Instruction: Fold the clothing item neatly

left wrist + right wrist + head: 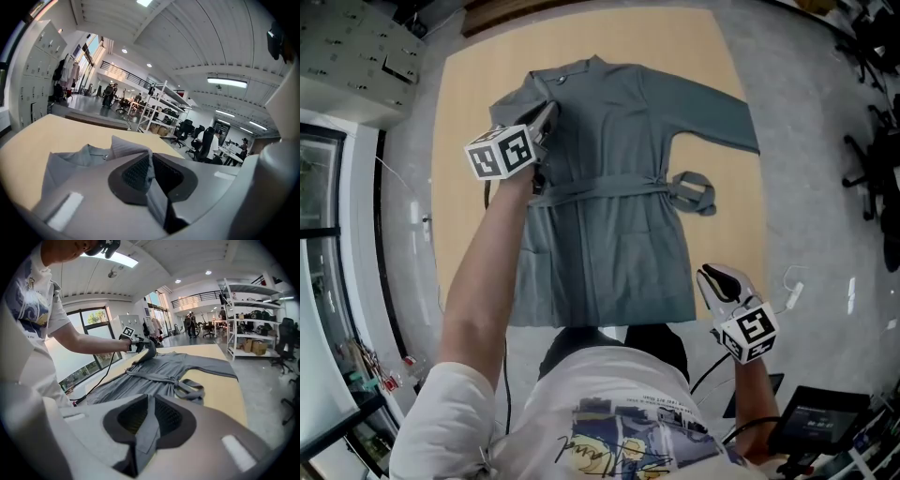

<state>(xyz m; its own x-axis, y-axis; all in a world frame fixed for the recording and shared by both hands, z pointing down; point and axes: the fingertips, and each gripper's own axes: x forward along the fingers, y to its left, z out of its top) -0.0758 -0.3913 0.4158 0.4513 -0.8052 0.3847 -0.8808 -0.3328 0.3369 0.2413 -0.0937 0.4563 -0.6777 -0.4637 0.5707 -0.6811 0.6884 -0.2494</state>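
A grey robe (619, 187) lies spread on the tan table (469, 94), collar at the far end. Its right sleeve (712, 108) stretches out to the right. A tied belt crosses the waist and ends in a loop (692, 192). My left gripper (548, 114) hovers over the robe's left shoulder, shut on a fold of grey fabric (149, 164) that stands up between its jaws; the left sleeve is drawn in over the body. My right gripper (710, 277) is at the robe's lower right edge, shut on a strip of grey fabric (147, 423).
Office chairs (877, 141) stand on the grey floor to the right of the table. A black device (825, 412) and cables lie at the lower right. A white cabinet (356, 56) is at the far left. Metal shelves (253, 333) stand beyond the table.
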